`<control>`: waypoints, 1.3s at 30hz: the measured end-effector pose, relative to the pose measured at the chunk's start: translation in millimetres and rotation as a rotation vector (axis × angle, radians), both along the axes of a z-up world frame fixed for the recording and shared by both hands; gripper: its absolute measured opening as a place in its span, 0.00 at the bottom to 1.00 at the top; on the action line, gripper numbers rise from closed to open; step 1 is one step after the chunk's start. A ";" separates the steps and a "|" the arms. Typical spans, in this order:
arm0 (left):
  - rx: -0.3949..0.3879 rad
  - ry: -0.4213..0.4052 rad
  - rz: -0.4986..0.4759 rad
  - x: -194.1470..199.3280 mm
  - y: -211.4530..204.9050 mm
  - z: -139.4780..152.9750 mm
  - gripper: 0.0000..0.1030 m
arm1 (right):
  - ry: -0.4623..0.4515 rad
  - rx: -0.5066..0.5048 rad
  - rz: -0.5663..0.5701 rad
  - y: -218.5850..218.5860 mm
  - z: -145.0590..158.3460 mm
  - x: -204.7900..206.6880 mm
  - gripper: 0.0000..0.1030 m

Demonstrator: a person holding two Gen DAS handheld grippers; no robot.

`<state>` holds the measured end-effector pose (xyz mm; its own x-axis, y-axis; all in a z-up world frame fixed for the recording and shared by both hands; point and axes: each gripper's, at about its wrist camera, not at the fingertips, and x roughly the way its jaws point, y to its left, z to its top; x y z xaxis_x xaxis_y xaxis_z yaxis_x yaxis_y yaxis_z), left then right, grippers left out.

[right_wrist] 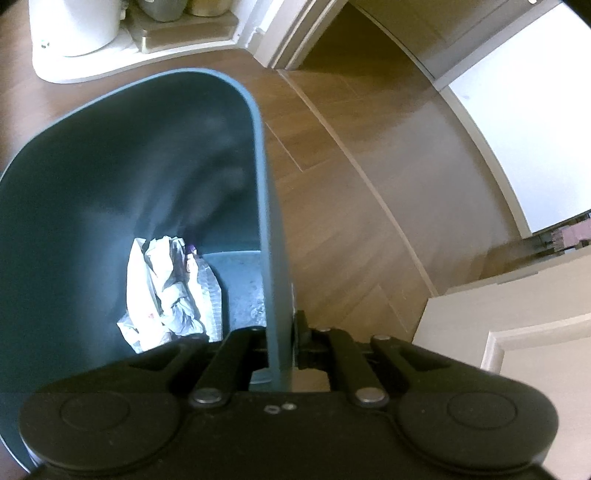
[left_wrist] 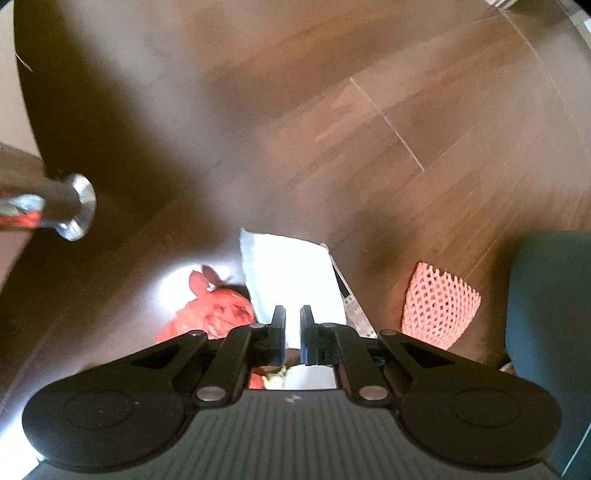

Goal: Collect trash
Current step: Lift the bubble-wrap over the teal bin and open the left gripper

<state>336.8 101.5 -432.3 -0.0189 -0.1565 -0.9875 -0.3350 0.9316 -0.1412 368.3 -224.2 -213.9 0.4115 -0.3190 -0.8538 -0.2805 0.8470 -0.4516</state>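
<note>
The left gripper (left_wrist: 292,334) points straight down over the wooden floor (left_wrist: 369,147) with its jaws nearly together, a narrow gap left between the blue pads (left_wrist: 303,339); nothing is pinched between them. Below it lies a white sheet of paper or packaging (left_wrist: 288,269), overexposed in the glare, so its exact kind is hard to make out. Touching the sheet's left edge is a crumpled red plastic bag (left_wrist: 214,314), and well to the sheet's right lies a pink foam fruit net (left_wrist: 439,306). A dark, thin flat item (left_wrist: 351,306) peeks out from under the sheet's right edge. Far to the sheet's left stands a chrome furniture leg (left_wrist: 74,206) with a flared foot.

The right gripper (right_wrist: 284,343) is clamped on the rim (right_wrist: 271,236) of a teal trash bin (right_wrist: 110,177), one finger inside the wall and one outside. At the bottom of the bin, against the near wall, lies crumpled white plastic wrapping (right_wrist: 166,291). The same bin shows as a teal wall (left_wrist: 550,314) just right of the fruit net in the left wrist view. Beyond the bin stands a white appliance (right_wrist: 74,33) on the floor
</note>
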 end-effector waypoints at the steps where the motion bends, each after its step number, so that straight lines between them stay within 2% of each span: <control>1: -0.016 0.011 0.011 0.2 -0.3 -5.9 0.14 | 0.001 0.004 0.003 0.2 0.6 -1.2 0.04; 2: -0.039 0.022 0.022 0.1 -1.1 -12.1 0.27 | 0.003 0.005 0.007 -0.5 1.2 -2.2 0.05; 3: -0.057 0.030 0.029 -0.4 -1.6 -14.7 0.46 | 0.005 0.006 0.011 -0.4 1.2 1.7 0.05; 5: -0.067 0.024 0.031 -1.8 -7.1 -20.6 0.70 | 0.008 0.013 0.012 -2.8 1.4 4.7 0.05; 6: -0.064 0.017 0.030 -2.6 -10.2 -23.0 0.74 | 0.011 0.016 0.012 -4.2 1.1 6.3 0.05; 9: -0.054 0.029 0.027 -6.2 -28.7 -29.9 0.74 | 0.012 0.025 0.004 -6.1 1.7 5.9 0.05; 12: 0.004 0.057 -0.030 -7.0 -50.0 -47.2 0.75 | 0.012 0.029 0.001 -5.9 1.1 4.1 0.05; 19: 0.064 0.106 -0.093 -8.9 -71.1 -78.9 0.74 | 0.015 0.033 0.005 -4.2 2.9 3.3 0.05; 22: 0.073 0.112 -0.111 -8.7 -74.9 -87.1 0.71 | 0.015 0.036 0.000 -5.3 2.8 3.7 0.05; 25: 0.071 0.129 -0.122 -9.6 -76.5 -95.3 0.47 | 0.016 0.036 0.001 -5.5 2.8 3.5 0.05; 26: 0.072 0.140 -0.122 -10.3 -75.7 -98.5 0.35 | 0.016 0.036 0.001 -5.6 2.7 3.5 0.05; 27: 0.072 0.154 -0.117 -11.4 -74.7 -101.9 0.29 | 0.017 0.035 0.002 -5.3 2.7 3.2 0.05; 28: 0.071 0.163 -0.109 -12.9 -72.8 -104.2 0.29 | 0.017 0.034 0.003 -5.2 2.8 3.6 0.05; 30: 0.067 0.164 -0.098 -15.3 -70.2 -106.3 0.11 | 0.017 0.033 0.003 -5.0 2.7 3.6 0.05; 33: 0.062 0.153 -0.061 -15.6 -62.8 -103.7 0.04 | 0.016 0.030 0.001 -4.9 2.1 3.5 0.05; 39: 0.035 0.126 -0.007 -18.0 -46.2 -83.1 0.01 | 0.014 0.023 -0.005 -4.7 0.8 3.3 0.05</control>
<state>318.8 55.3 -515.4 -0.1437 -0.1213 -0.9822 -0.3416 0.9375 -0.0658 371.7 -229.0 -213.1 0.3983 -0.3008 -0.8665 -0.2826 0.8585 -0.4279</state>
